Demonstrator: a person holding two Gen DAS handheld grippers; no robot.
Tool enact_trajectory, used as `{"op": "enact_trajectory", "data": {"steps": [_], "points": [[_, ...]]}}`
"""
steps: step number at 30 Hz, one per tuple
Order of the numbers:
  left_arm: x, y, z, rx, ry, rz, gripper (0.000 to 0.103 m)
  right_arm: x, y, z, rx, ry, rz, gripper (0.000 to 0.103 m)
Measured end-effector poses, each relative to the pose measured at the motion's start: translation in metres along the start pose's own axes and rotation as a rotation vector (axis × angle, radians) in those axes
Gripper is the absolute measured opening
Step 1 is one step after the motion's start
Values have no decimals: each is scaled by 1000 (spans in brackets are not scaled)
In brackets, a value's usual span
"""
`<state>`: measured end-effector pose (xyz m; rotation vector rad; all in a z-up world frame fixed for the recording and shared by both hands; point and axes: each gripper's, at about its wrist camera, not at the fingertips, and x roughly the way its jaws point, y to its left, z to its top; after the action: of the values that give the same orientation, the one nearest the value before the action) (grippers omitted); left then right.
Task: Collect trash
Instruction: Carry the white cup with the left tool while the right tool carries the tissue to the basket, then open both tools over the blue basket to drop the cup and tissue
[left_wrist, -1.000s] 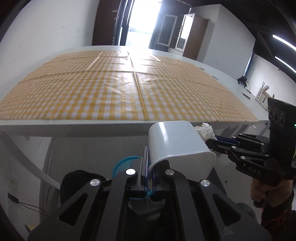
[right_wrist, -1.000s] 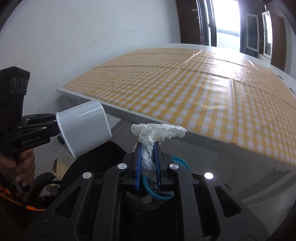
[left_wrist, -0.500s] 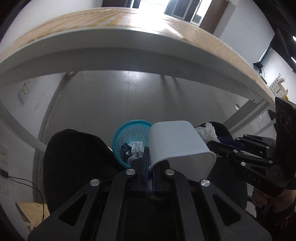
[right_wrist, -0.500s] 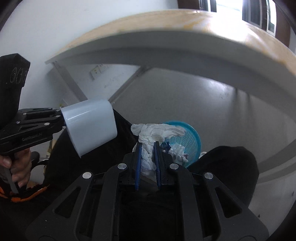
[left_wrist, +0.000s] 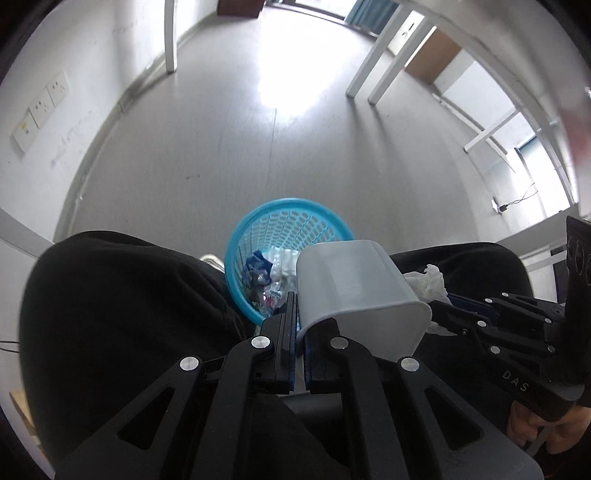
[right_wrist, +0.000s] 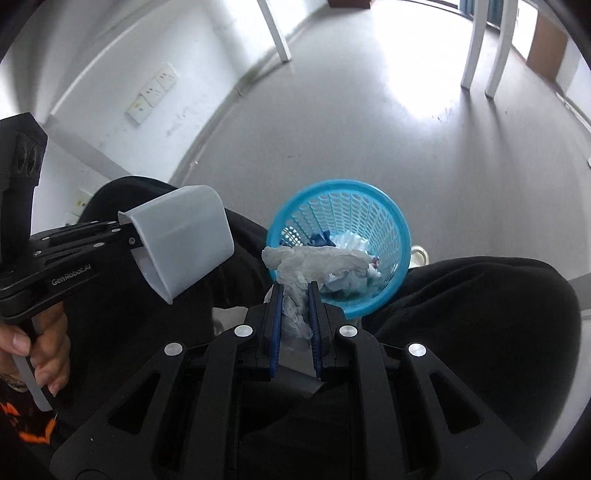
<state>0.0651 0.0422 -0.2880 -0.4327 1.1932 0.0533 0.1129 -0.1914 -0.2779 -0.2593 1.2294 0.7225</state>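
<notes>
Left wrist: left claw (left_wrist: 300, 317) pinched tight on white cup (left_wrist: 354, 291) rim, w/ blue basket (left_wrist: 258, 229) just beyond; right wrist: right claw (right_wrist: 295, 295) clamped on crumpled tissue (right_wrist: 317, 258) over basket's near rim.

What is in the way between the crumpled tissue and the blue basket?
Nothing visible. The right gripper holds the tissue just above the near rim of the blue basket, whose top is open.

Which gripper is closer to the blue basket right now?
Right, by a little. The right gripper, holding the tissue, overlaps the blue basket rim. The left gripper, holding the white cup, sits beside it.
</notes>
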Motion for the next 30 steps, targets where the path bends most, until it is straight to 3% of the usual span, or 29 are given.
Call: {"op": "enact_trajectory", "data": {"steps": [8, 14, 24, 26, 27, 30], "points": [[47, 5, 19, 16, 83, 9, 2, 49, -14, 14, 66, 104, 18, 13], [97, 16, 42, -71, 214, 7, 2, 97, -37, 32, 123, 183, -12, 13], [148, 18, 56, -109, 284, 49, 3, 149, -69, 44, 254, 260, 5, 19], [148, 18, 62, -112, 259, 44, 28, 153, -71, 45, 260, 257, 12, 30], [146, 19, 63, -115, 241, 41, 50, 154, -72, 46, 268, 253, 17, 39], [140, 24, 66, -147, 218, 29, 53, 153, -78, 46, 292, 237, 24, 47]]}}
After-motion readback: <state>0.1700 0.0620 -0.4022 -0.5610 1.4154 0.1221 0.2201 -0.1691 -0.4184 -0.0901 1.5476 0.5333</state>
